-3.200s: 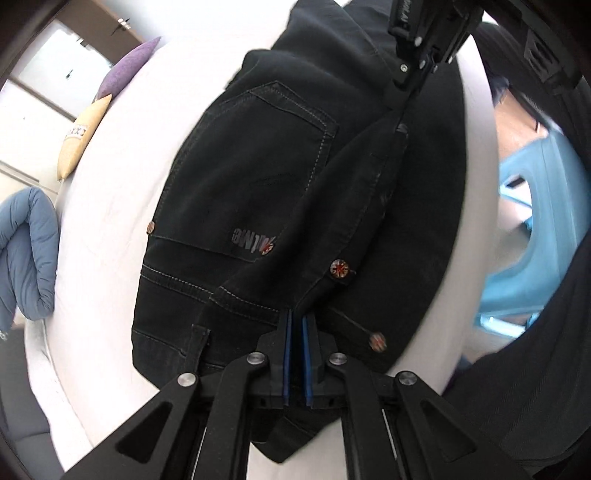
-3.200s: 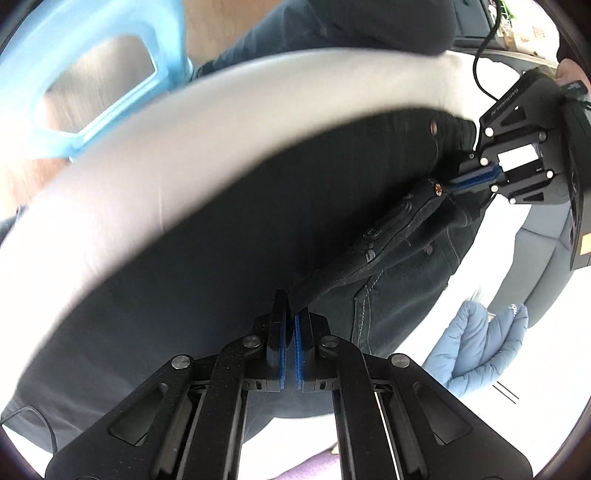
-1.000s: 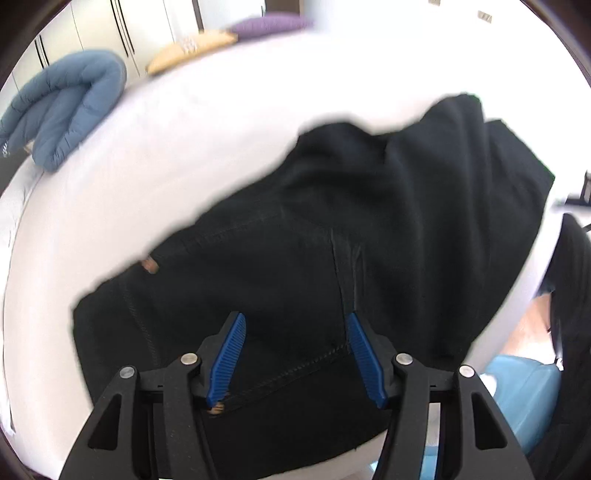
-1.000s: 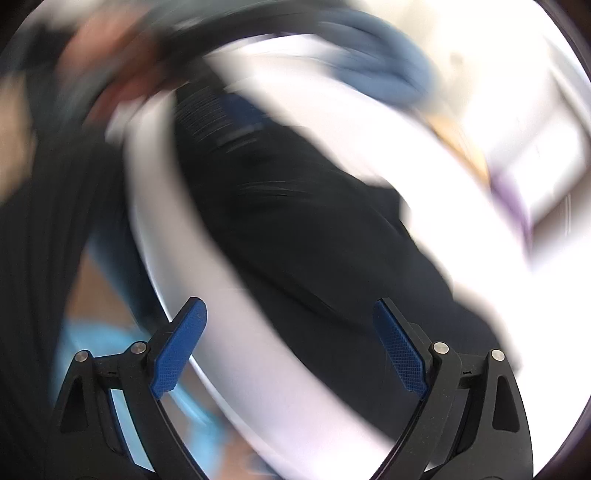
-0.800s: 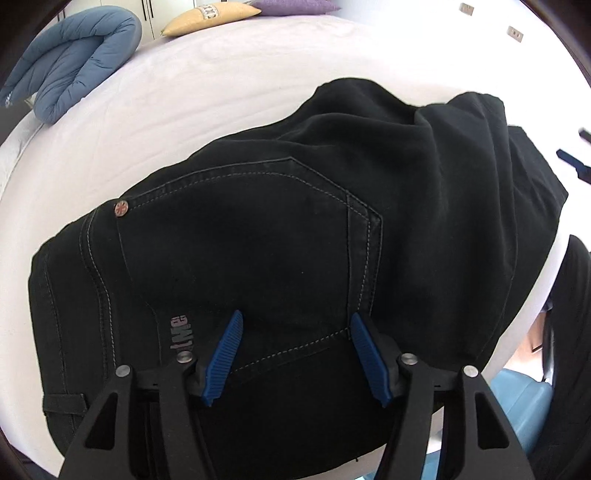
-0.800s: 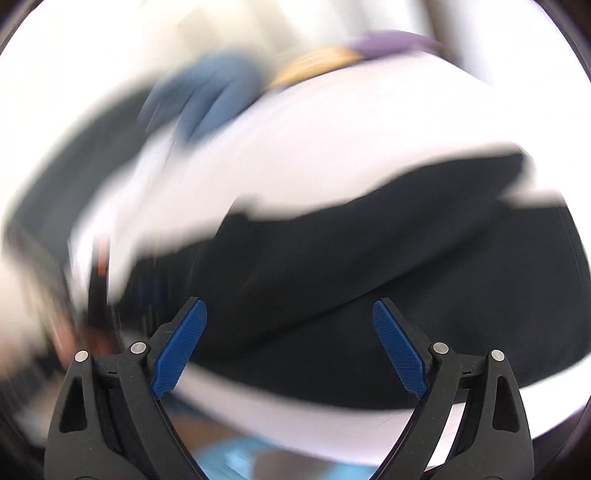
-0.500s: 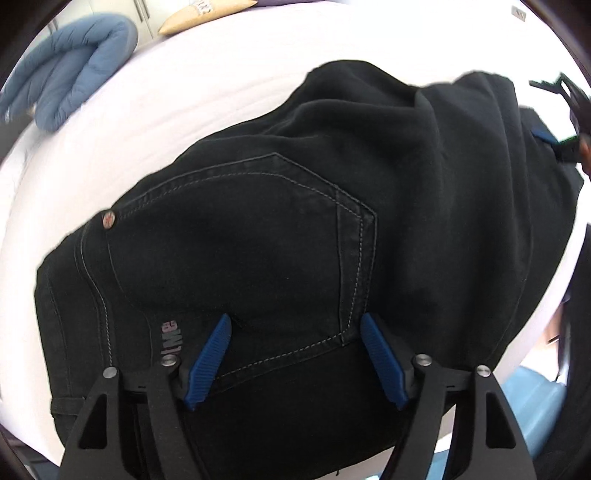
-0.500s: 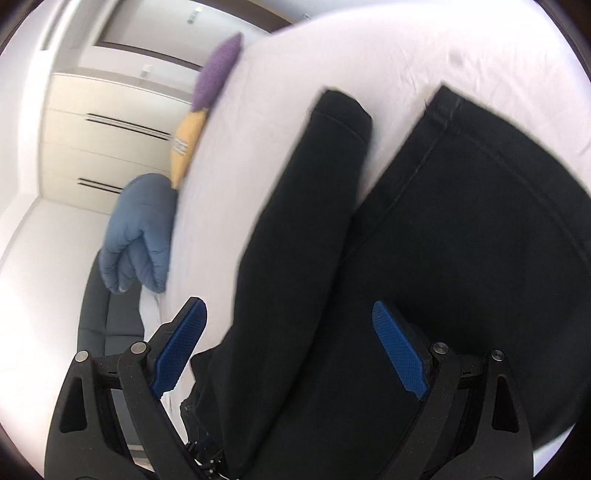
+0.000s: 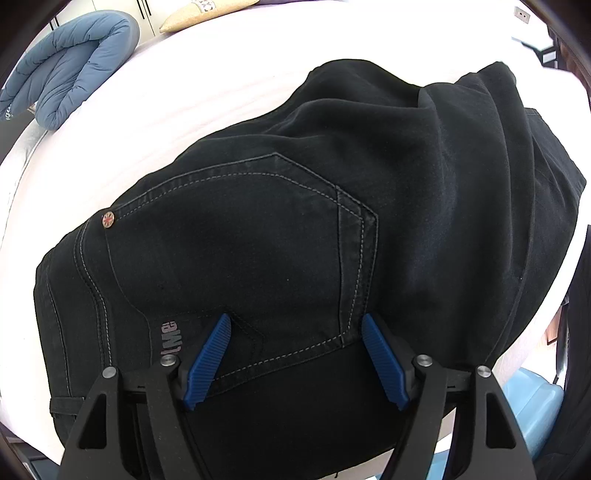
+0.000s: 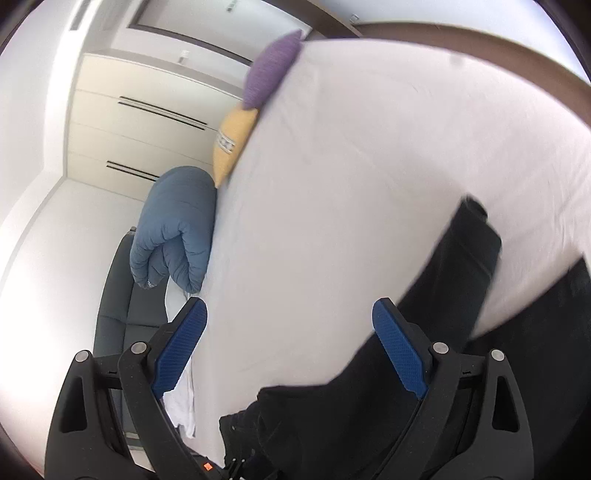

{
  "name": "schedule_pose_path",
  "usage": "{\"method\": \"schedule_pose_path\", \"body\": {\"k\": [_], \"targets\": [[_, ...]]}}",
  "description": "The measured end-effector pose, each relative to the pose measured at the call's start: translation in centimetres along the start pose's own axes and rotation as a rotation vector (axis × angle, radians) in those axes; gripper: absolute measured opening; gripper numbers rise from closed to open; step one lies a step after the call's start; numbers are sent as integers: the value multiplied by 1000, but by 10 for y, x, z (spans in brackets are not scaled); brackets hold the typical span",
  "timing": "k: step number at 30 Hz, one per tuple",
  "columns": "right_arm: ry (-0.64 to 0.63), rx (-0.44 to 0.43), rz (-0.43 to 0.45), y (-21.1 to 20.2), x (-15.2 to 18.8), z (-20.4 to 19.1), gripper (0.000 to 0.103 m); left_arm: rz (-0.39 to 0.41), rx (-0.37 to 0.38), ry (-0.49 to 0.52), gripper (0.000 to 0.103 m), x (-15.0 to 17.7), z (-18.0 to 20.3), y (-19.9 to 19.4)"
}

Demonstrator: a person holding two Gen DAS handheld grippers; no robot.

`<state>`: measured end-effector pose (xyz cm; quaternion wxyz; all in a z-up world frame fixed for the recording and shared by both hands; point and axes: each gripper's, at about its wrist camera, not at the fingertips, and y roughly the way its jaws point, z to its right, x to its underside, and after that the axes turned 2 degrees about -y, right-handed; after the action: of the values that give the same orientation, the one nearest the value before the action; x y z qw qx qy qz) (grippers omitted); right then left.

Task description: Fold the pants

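The black pants point(image 9: 295, 229) lie folded in a thick bundle on the white bed point(image 9: 166, 99), back pocket up, near the bed's front edge. My left gripper point(image 9: 295, 354) is open and empty, just above the pocket's lower seam. My right gripper point(image 10: 290, 347) is open and empty, over bare sheet point(image 10: 351, 184); the pants point(image 10: 480, 350) show at the lower right of its view.
A folded blue duvet point(image 9: 70, 88) lies at the bed's far left, with a yellow pillow point(image 9: 207, 11) and a purple pillow point(image 10: 271, 75) beyond it. A blue plastic stool point(image 9: 532, 406) stands by the bed's front edge. White wardrobes point(image 10: 129, 118) and a grey sofa point(image 10: 118, 314) are behind.
Both grippers, earlier shut on the pants' waist, are open and empty. The pants now lie folded over. My right gripper has swung away toward the bare bed.
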<state>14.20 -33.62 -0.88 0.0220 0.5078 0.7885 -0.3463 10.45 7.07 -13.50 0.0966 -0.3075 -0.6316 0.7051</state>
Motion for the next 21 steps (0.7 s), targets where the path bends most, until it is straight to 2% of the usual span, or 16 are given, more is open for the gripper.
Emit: {"method": "schedule_pose_path", "body": {"k": [2,3,6,10,13,14,17,19,20,21], "targets": [[-44,-82,61,-15,-10,-14,92,4,0,-1,76,1,1,-1],[-52,-92,73,-21,-10,-13,92,6,0,-2,76,1,1,-2],[-8,0,69,-39,8,27,92,11,-2,-2,76,2,1,-2],[180,63,29,-41,59,112,92,8,0,2,76,2,0,-3],[292,105,17,-37,86,159,92,3,-3,1,76,2,1,-2],[298,101,17,-29,96,164,91,2,-5,-1,76,1,2,-3],[262,97,23,-9,91,154,89,-1,-13,-6,77,0,4,-3],[252,70,-19,21,92,139,76,-1,-19,-8,77,0,5,-3],[251,79,-52,36,89,137,65,-1,-21,-8,77,0,6,-3],[251,99,-75,50,91,132,44,0,-21,-10,77,0,6,-3]]}}
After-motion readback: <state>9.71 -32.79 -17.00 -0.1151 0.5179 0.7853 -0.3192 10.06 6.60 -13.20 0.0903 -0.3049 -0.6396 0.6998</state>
